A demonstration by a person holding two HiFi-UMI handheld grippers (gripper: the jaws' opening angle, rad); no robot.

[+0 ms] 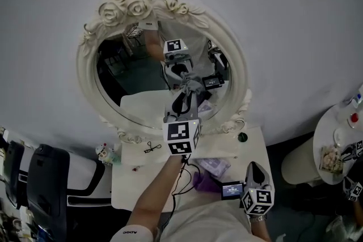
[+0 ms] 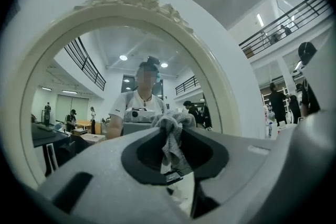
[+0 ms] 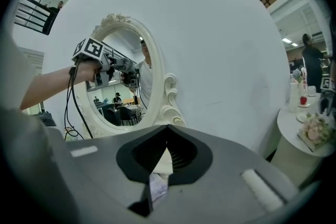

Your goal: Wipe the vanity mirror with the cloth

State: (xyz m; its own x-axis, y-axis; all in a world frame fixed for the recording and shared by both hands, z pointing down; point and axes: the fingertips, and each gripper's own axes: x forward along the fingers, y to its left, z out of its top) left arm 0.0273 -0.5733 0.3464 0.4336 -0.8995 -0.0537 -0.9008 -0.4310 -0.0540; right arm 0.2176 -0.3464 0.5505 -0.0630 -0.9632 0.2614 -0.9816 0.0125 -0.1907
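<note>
The oval vanity mirror [image 1: 142, 82] in its cream rose-carved frame [image 1: 85, 82] stands on a white table [image 1: 130, 178] against the wall. My left gripper [image 1: 185, 92] is raised to the glass and is shut on a grey cloth [image 2: 170, 136]. The bunched cloth sits at the glass, right of the mirror's centre. In the left gripper view the frame [image 2: 231, 86] fills the picture beyond the left gripper [image 2: 170, 126]. My right gripper [image 1: 253, 167] hangs low at the table's right corner, shut and empty. The right gripper view shows the right gripper [image 3: 167, 131], the mirror [image 3: 123, 86] and the left gripper [image 3: 126, 68] at it.
On the table lie a purple packet [image 1: 212, 166], a small dark round object [image 1: 243, 136], a black clip [image 1: 150, 148] and a little figurine [image 1: 105, 151]. A black cable [image 1: 181, 178] trails from the left gripper. A black chair [image 1: 48, 178] stands left, a round side table [image 1: 334, 144] right.
</note>
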